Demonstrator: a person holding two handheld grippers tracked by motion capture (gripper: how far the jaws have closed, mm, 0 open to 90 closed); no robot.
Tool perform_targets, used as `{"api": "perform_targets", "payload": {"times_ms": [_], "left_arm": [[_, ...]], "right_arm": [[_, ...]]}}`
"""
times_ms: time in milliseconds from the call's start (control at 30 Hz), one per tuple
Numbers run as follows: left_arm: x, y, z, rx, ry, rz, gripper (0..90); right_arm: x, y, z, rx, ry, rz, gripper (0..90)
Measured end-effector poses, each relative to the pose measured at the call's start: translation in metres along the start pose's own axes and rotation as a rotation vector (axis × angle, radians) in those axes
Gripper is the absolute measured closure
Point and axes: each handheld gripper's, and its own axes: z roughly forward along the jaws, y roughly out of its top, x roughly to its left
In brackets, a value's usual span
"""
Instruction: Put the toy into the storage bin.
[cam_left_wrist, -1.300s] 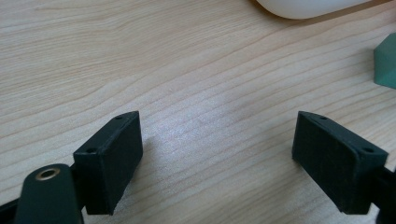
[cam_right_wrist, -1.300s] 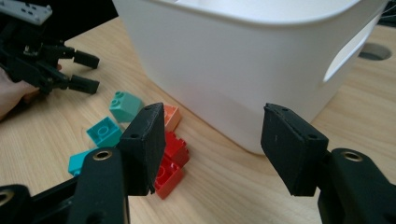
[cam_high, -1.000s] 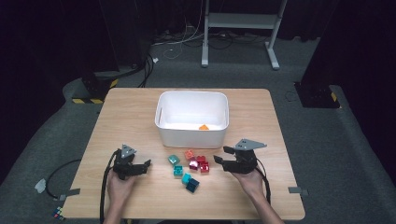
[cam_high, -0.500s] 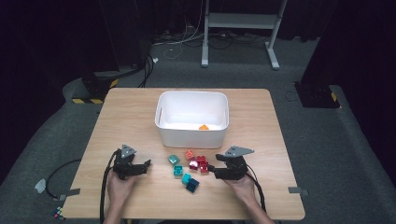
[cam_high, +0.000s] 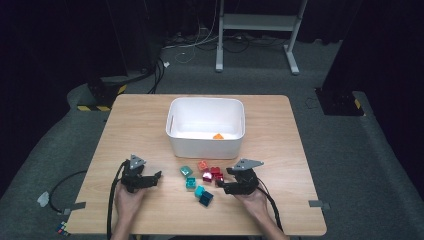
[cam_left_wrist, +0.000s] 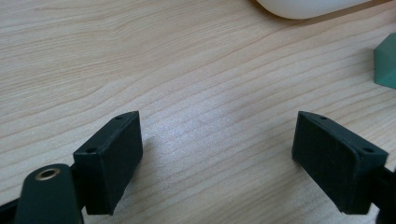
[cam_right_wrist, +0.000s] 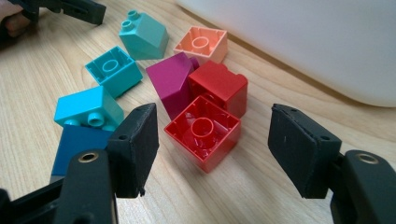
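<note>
- The right gripper (cam_right_wrist: 212, 149) is sitting low at the near edge of the brick pile, its jaws wide and just having been opening, with nothing pinched; the upturned red brick (cam_right_wrist: 202, 132) is lying on the table between the 2 pads, touched by neither. That stance looks like the set-up for a grab.
- In the high view this right gripper (cam_high: 226, 186) is pointing left into the cluster just in front of the white bin (cam_high: 205, 125).
- That red brick is touching a second red brick (cam_right_wrist: 218, 85) and a purple brick (cam_right_wrist: 171, 83) behind it, so the wide jaws are probably leaving room to close on it alone.
- An orange piece (cam_high: 218, 136) is already lying inside the bin, which suggests the bricks are being sorted into it.
- The left gripper (cam_left_wrist: 217, 154) is resting over bare table (cam_left_wrist: 140, 56), jaws wide and empty, well apart from the pile, seemingly waiting and keeping out of the way.
- Teal bricks (cam_right_wrist: 113, 70) and a blue brick (cam_right_wrist: 74, 144) are lying to the left, still loose.
</note>
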Motion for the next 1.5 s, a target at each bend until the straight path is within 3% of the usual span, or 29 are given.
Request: {"api": "perform_targets", "payload": {"times_ms": [700,967,1333,1400,1500], "left_arm": [[0.0,0.0,0.0,0.0,0.0,0.0,16.3],[0.0,0.0,0.0,-0.002,0.0,-0.002,16.3],[0.0,0.0,0.0,-0.002,0.0,-0.002,16.3],[0.0,0.0,0.0,-0.002,0.0,-0.002,16.3],[0.0,0.0,0.0,-0.001,0.0,0.0,16.3]], "right_arm": [[0.007,0.0,0.02,0.036,-0.01,-0.038,36.5],[0.008,0.0,0.019,0.044,-0.039,-0.057,45.0],[0.009,-0.002,0.012,0.032,-0.064,-0.073,48.3],[0.009,-0.003,0.01,0.027,-0.064,-0.075,55.3],[0.008,-0.003,0.009,0.024,-0.072,-0.074,56.0]]}}
